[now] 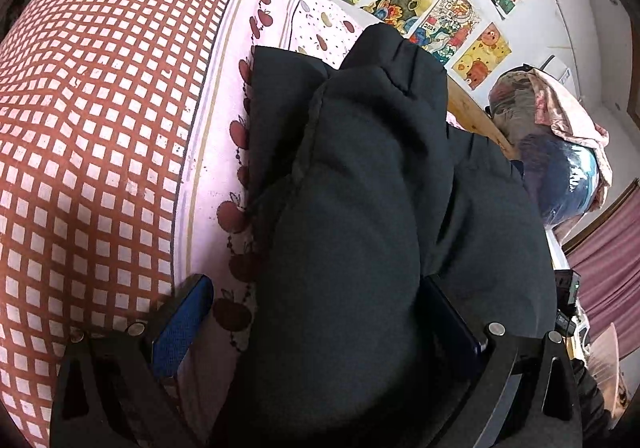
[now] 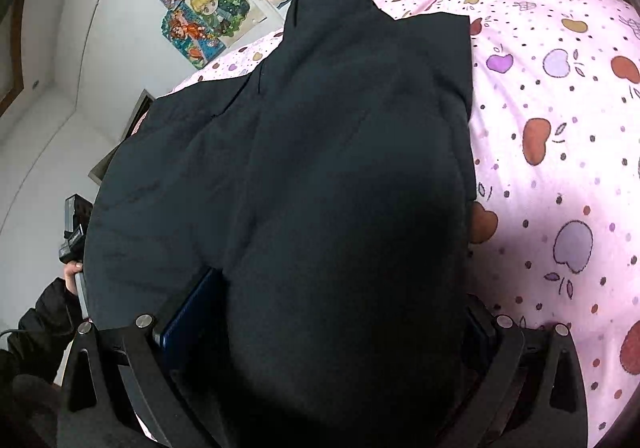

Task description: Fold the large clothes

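Black padded jacket lies on the pink apple-print bedsheet. Left tool and right tool each bracket a bunched fold, jaws spread, likely to carry it over.

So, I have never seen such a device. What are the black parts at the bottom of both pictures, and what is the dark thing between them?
No robot here: a person carries a two-finger gripper in each hand, with a camera on each looking forward. One picture is from the left gripper, the other from the right gripper. The dark thing is a black padded coat, lying on a pink apple-print bedsheet. Coat fabric bulges between both pairs of fingers; a firm grip cannot be confirmed.
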The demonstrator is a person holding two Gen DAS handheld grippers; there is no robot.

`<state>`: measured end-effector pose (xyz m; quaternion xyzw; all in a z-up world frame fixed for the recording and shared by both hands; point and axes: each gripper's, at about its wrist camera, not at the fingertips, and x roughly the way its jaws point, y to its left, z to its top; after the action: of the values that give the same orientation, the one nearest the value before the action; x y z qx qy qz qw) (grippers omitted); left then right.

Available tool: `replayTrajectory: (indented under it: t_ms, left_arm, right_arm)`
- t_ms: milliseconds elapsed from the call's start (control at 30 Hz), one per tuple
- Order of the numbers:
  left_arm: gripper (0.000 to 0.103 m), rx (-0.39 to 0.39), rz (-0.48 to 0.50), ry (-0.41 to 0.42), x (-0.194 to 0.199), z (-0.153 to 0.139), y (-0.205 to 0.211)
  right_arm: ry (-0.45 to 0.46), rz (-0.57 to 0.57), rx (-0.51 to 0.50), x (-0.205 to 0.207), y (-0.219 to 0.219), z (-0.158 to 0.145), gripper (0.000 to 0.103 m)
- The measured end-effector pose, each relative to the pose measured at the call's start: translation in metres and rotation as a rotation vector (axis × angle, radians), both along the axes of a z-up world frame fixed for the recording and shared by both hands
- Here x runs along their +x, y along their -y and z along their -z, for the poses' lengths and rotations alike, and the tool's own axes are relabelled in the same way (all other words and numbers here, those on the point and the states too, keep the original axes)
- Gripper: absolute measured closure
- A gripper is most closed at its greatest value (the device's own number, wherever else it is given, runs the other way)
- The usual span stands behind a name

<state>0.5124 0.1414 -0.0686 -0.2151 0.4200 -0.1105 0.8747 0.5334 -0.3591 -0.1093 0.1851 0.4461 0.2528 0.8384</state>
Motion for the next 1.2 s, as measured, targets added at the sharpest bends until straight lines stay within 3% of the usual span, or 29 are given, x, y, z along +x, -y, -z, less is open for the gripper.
replayTrajectory:
  t_ms: [233, 633, 933, 1033, 1133, 1200]
  left_arm:
    - [0.0, 0.012, 0.001, 0.019, -0.002, 0.001, 0.008]
    - [0.0, -0.055, 0.024, 0.004, -0.007, 0.017, -0.009]
    - [0.0, -0.067, 0.039, 0.004, -0.012, 0.013, -0.007]
    - [0.005, -0.075, 0.039, -0.005, -0.014, 0.013, -0.007]
    - [0.021, -0.113, 0.032, -0.006, -0.017, 0.013, -0.009]
    - [0.026, -0.126, 0.015, -0.005, -0.02, 0.013, -0.011]
  right_arm:
    - [0.021, 0.01, -0.026, -0.005, -0.008, 0.005, 0.001]
    - [-0.018, 0.067, -0.068, -0.002, -0.025, -0.006, 0.001]
    - [-0.088, 0.104, -0.066, 0.0, -0.031, -0.009, 0.001]
    - [-0.093, 0.109, -0.06, 0.001, -0.035, -0.008, 0.001]
    - [-0.092, 0.122, -0.064, 0.0, -0.039, -0.007, 0.001]
    - [-0.096, 0.124, -0.059, 0.0, -0.037, -0.006, 0.001]
